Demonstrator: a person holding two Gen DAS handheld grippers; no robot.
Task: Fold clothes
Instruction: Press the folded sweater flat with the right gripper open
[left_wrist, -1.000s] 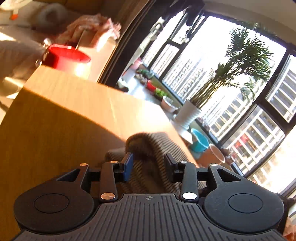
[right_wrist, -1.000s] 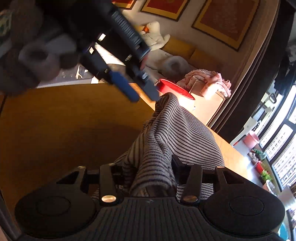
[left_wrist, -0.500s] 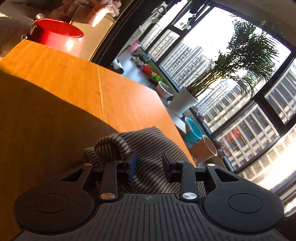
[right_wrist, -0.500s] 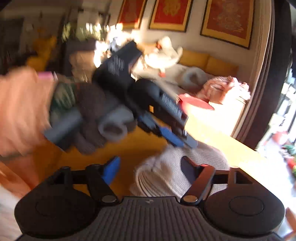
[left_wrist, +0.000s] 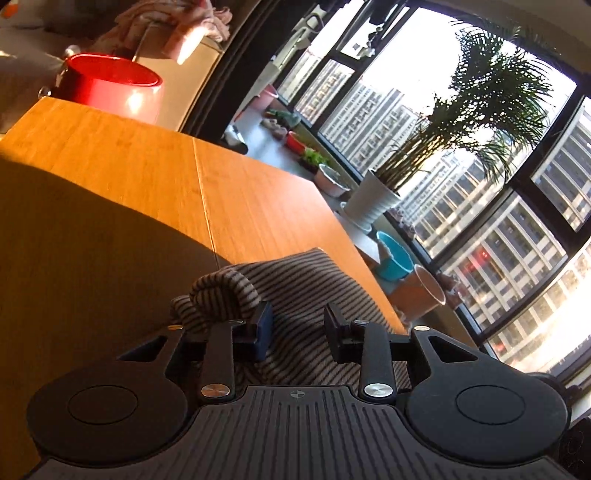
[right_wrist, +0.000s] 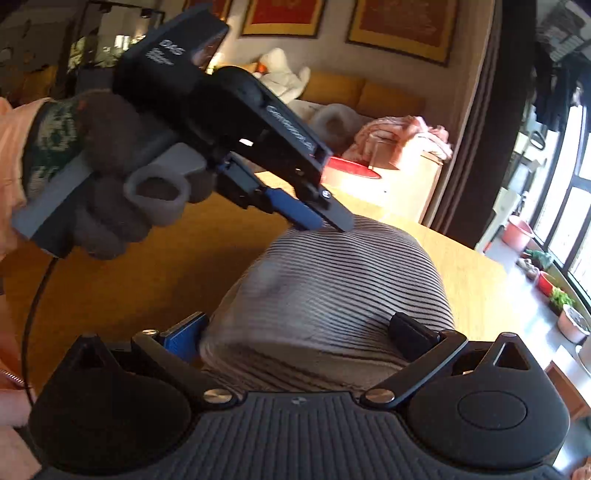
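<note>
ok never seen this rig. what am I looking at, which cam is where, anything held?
No robot here: a person holds a two-finger gripper in each hand, and each gripper carries a fisheye camera looking along its fingers. The left view shows the left gripper open over a striped garment lying on a wooden table, windows behind. The right view shows the right gripper spread wide around the same bunched garment, not pinching it. There you also see the gloved hand holding the left gripper, fingertips at the cloth. Nothing is clearly gripped.
</note>
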